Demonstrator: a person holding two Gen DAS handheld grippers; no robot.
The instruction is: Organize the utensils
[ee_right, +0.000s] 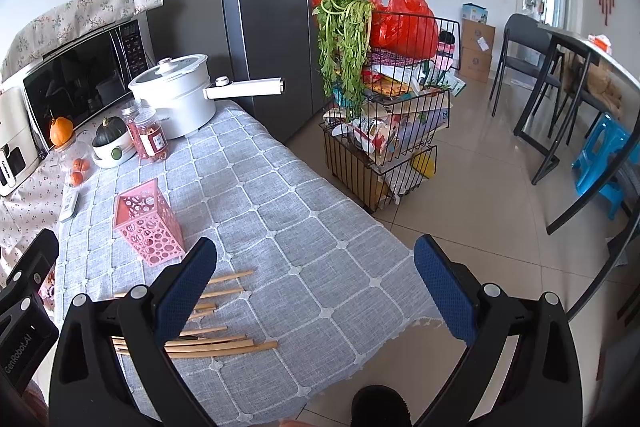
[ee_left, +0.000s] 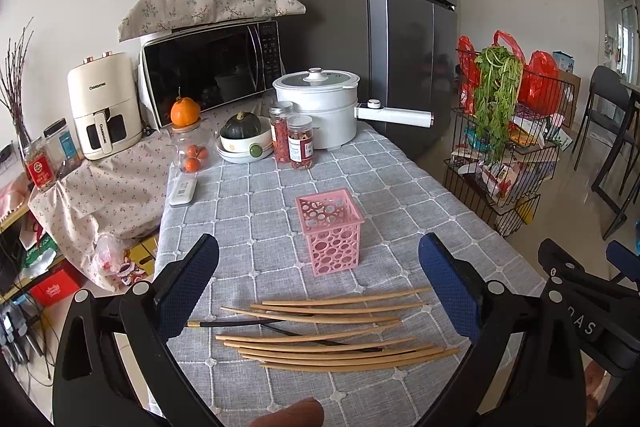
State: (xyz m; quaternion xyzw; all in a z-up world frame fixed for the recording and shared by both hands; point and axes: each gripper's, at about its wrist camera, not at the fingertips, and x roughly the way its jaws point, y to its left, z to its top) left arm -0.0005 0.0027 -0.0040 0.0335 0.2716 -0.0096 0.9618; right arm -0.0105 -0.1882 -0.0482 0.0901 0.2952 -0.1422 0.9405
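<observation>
Several bamboo chopsticks (ee_left: 332,339) and a black chopstick (ee_left: 256,323) lie loose on the grey checked tablecloth (ee_left: 256,211) near the front edge. A pink perforated holder (ee_left: 331,231) stands upright and empty just behind them. My left gripper (ee_left: 318,271) is open and empty, hovering above the chopsticks. My right gripper (ee_right: 314,279) is open and empty, to the right of the chopsticks (ee_right: 216,345), over the table's right edge. The pink holder (ee_right: 146,223) is to its left.
At the back of the table stand a white electric pot (ee_left: 320,107), two red-filled jars (ee_left: 296,143), a bowl with a squash (ee_left: 244,141), a jar of oranges (ee_left: 191,147) and a remote (ee_left: 183,190). A wire rack (ee_right: 392,131) stands on the floor at right.
</observation>
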